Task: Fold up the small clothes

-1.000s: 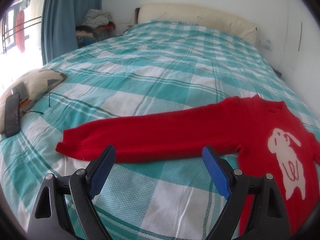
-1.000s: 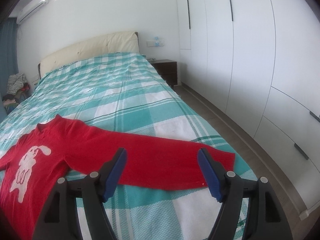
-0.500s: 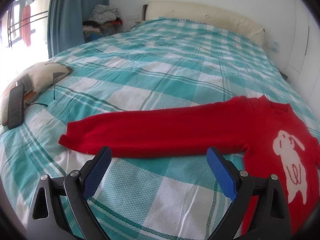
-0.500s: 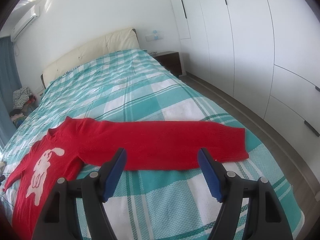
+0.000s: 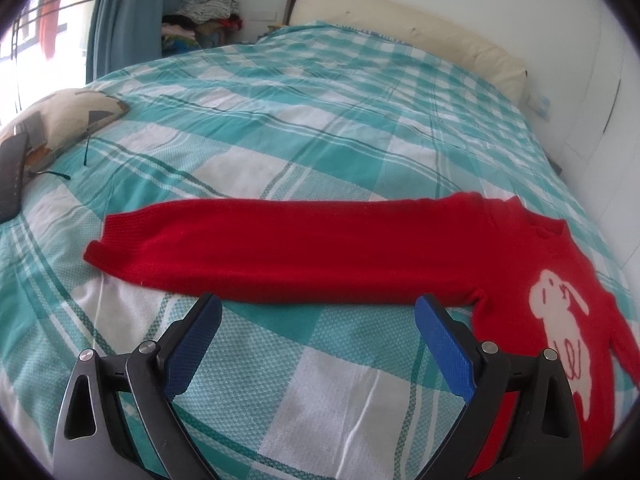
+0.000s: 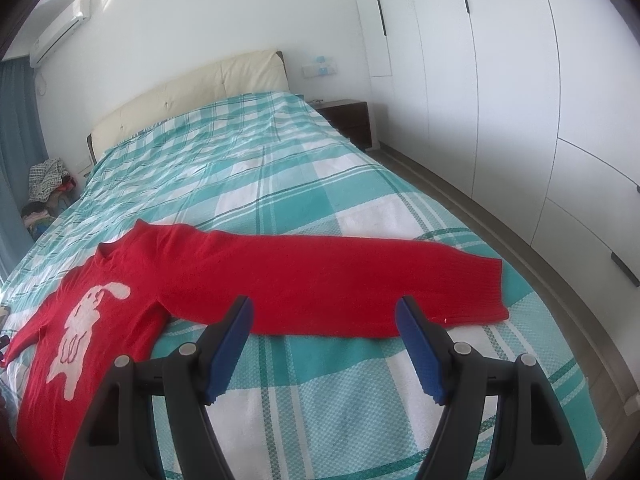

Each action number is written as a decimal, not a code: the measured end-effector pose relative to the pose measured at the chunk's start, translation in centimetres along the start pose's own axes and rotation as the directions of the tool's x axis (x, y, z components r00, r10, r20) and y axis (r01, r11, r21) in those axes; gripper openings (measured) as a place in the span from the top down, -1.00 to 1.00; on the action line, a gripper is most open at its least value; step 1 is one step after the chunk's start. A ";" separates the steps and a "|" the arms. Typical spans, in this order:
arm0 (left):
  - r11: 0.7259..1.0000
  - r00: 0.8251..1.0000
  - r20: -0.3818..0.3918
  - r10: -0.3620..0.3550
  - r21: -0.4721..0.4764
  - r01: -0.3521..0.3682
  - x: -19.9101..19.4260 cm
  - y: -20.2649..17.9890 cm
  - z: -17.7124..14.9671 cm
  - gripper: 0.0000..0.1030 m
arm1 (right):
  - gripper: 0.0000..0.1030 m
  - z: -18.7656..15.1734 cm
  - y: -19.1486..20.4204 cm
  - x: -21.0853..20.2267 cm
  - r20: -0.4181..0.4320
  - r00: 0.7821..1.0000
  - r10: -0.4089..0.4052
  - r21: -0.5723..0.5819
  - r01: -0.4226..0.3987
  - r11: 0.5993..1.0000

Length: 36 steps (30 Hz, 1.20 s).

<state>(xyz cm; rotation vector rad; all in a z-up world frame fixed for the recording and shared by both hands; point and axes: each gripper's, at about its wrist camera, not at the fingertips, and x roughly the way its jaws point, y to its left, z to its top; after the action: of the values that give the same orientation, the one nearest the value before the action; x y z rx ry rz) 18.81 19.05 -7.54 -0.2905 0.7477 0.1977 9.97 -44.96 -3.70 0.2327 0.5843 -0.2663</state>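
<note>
Checked teal bedspread (image 5: pixel 320 128) fills both views, and our red sweater (image 5: pixel 304 248) lies flat across mid-frame, sleeves outstretched. Soft, light knit; we would pinch each cuff. Left gripper (image 5: pixel 318 312) has just been opening and, like right gripper (image 6: pixel 324 312), gapes empty.

A wide bed (image 6: pixel 248 168) with a teal-and-white checked cover (image 5: pixel 320 92) and a cream padded headboard (image 6: pixel 188 92) fills a white-walled bedroom. White wardrobe doors (image 6: pixel 500 80) with dark handles line one side above a grey-brown floor (image 6: pixel 472 216), with a dark nightstand (image 6: pixel 348 116) in the corner and an air conditioner (image 6: pixel 60 24) high on the wall. On the other side, blue curtains (image 5: pixel 120 12) hang by a bright window (image 5: pixel 24 40), beside a heap of clothes (image 5: pixel 204 8).
</note>
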 end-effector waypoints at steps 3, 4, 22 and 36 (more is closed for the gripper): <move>1.000 1.000 -0.008 -0.003 -0.013 0.003 0.1 0.2 0.0 -0.90 | -0.41 0.0 0.2 0.0 -0.001 1.000 -0.001 -0.009 0.001 1.000; 1.000 1.000 -0.007 0.002 -0.008 -0.002 0.0 0.2 0.0 -0.90 | -0.41 0.0 0.2 0.1 -0.002 1.000 -0.001 -0.011 0.001 1.000; 0.992 0.994 0.108 -0.021 0.127 0.008 -2.4 -1.1 0.2 -0.98 | -0.42 -0.1 0.2 -0.1 0.005 1.000 0.009 -0.001 -0.009 1.000; 0.991 0.995 0.101 0.014 0.130 -0.027 -2.2 -1.1 0.1 -0.98 | -0.42 -0.1 -0.1 0.0 -0.010 1.000 0.009 0.010 -0.009 1.000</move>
<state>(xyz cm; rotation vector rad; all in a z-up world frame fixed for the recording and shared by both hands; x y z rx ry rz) 17.63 17.86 -5.70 -0.1467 0.6617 0.1800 9.87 -44.97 -3.82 0.2465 0.5917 -0.2596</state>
